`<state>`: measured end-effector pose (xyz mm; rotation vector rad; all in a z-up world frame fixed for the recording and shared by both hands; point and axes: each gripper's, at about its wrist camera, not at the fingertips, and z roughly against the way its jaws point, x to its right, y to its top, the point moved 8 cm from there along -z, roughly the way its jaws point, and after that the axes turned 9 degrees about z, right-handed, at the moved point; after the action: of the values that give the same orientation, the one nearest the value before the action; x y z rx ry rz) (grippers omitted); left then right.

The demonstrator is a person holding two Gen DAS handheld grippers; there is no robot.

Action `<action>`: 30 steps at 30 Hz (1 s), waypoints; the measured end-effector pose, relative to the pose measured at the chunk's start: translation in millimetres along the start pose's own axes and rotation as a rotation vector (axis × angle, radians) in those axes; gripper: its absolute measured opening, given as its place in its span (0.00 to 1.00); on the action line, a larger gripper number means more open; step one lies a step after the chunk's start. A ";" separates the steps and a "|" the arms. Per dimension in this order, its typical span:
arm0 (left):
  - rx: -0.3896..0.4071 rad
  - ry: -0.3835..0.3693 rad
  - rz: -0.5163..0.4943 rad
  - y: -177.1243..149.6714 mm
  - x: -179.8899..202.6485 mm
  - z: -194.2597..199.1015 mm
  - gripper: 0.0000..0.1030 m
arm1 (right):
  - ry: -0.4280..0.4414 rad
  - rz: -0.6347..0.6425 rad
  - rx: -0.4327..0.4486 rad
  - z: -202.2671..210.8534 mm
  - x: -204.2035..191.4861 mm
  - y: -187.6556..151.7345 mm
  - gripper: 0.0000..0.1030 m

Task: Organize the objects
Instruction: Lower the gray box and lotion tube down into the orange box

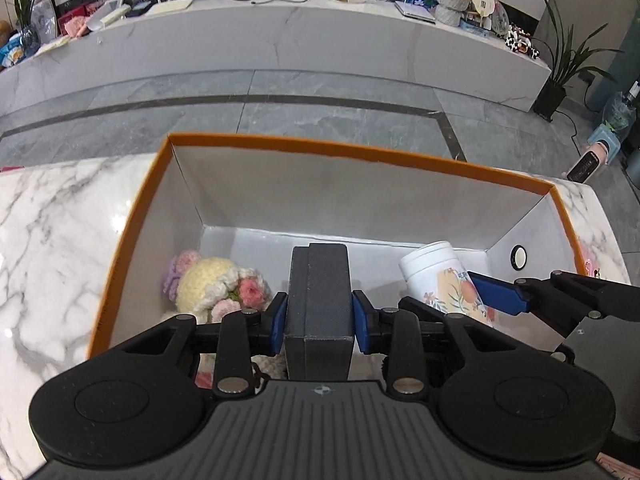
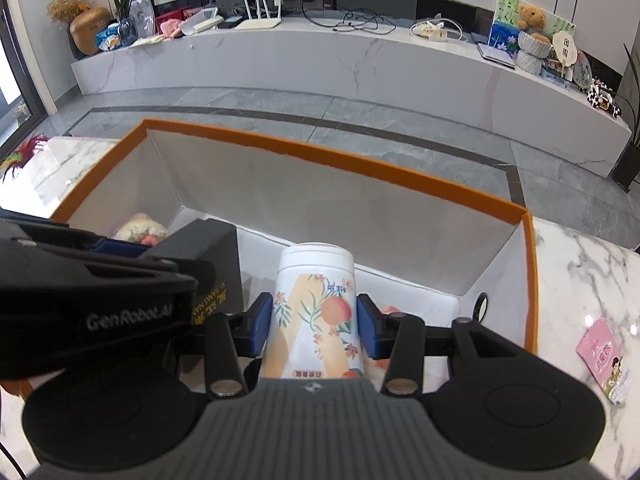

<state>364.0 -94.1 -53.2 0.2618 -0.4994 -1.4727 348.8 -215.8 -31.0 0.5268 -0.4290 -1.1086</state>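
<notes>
My left gripper [image 1: 320,316] is shut on a dark grey box [image 1: 318,292] and holds it inside the orange-rimmed storage box [image 1: 320,148]. My right gripper [image 2: 314,324] is shut on a white can with a peach print [image 2: 316,312] and holds it inside the same orange box [image 2: 320,152], to the right of the grey box [image 2: 208,256]. The can [image 1: 444,276] and the right gripper's blue pad show in the left wrist view. A crocheted flower bouquet [image 1: 216,284] lies in the box's left end.
The orange box stands on a white marble table [image 1: 52,240]. A pink packet [image 2: 604,360] lies on the table right of the box. Colourful feathers [image 2: 20,156] lie at the table's far left. A long white cabinet [image 2: 360,60] with clutter stands across the grey floor.
</notes>
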 end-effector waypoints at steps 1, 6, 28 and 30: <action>-0.004 0.000 0.002 0.1 -1.0 -1.1 0.37 | 0.003 0.004 -0.005 -0.4 -0.4 -0.1 0.45; -0.025 0.011 -0.002 1.8 0.2 -4.1 0.36 | 0.006 0.028 -0.047 -6.3 -2.5 3.3 0.45; -0.065 0.041 -0.033 2.1 3.1 -15.6 0.37 | 0.027 0.001 -0.229 -32.3 15.4 -8.8 0.45; -0.070 0.045 -0.037 1.1 2.9 -17.2 0.37 | 0.029 0.008 -0.241 -31.3 15.7 -10.6 0.45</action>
<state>373.2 -99.2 -67.3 0.2495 -0.4078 -1.5143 365.1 -228.2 -61.3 0.3281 -0.2674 -1.1258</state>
